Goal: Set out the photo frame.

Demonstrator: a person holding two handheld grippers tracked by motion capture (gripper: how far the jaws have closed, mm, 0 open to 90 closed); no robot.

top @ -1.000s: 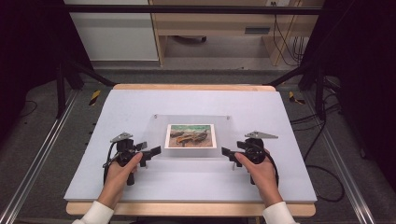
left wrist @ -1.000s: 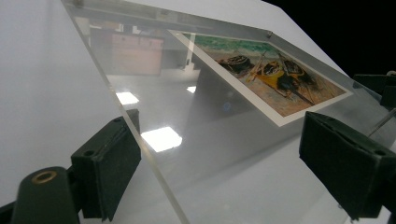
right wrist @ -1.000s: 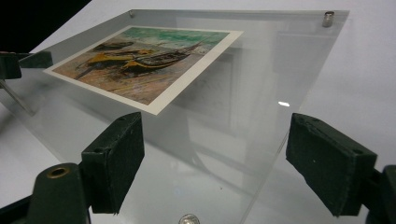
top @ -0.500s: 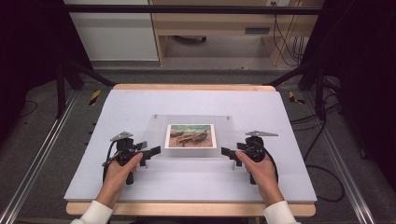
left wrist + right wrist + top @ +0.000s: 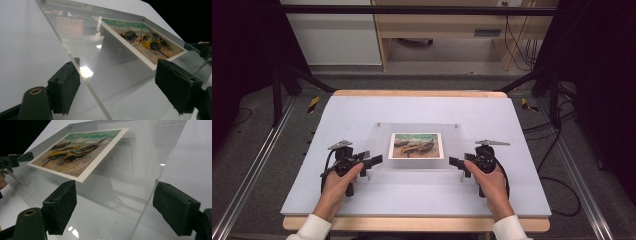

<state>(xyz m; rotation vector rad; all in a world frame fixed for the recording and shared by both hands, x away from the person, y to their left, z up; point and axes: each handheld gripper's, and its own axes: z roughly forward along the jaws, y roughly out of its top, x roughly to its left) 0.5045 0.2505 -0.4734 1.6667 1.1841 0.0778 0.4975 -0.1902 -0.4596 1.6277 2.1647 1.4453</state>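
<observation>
A clear acrylic panel (image 5: 382, 137) lies on the white tabletop (image 5: 422, 107) with a painted picture of beached boats (image 5: 416, 145) under it. My left gripper (image 5: 369, 164) sits at the panel's near left corner and my right gripper (image 5: 457, 165) at its near right corner. In the left gripper view the panel's edge (image 5: 82, 42) runs between the spread pads (image 5: 63, 90), with the picture (image 5: 147, 40) beyond. The right gripper view has the panel (image 5: 140, 155) and the picture (image 5: 80, 150) between wide pads (image 5: 176, 210). Both sets of jaws have just been closing a little, with the panel's corner between them, but the pads stand off it.
Small metal standoffs mark the panel's far corners (image 5: 378, 124). A wooden strip (image 5: 412, 223) edges the table's front. Metal rails (image 5: 257, 165) run along both sides, with cables (image 5: 557, 185) on the floor at right. A cabinet and a low shelf (image 5: 437, 30) stand beyond the table.
</observation>
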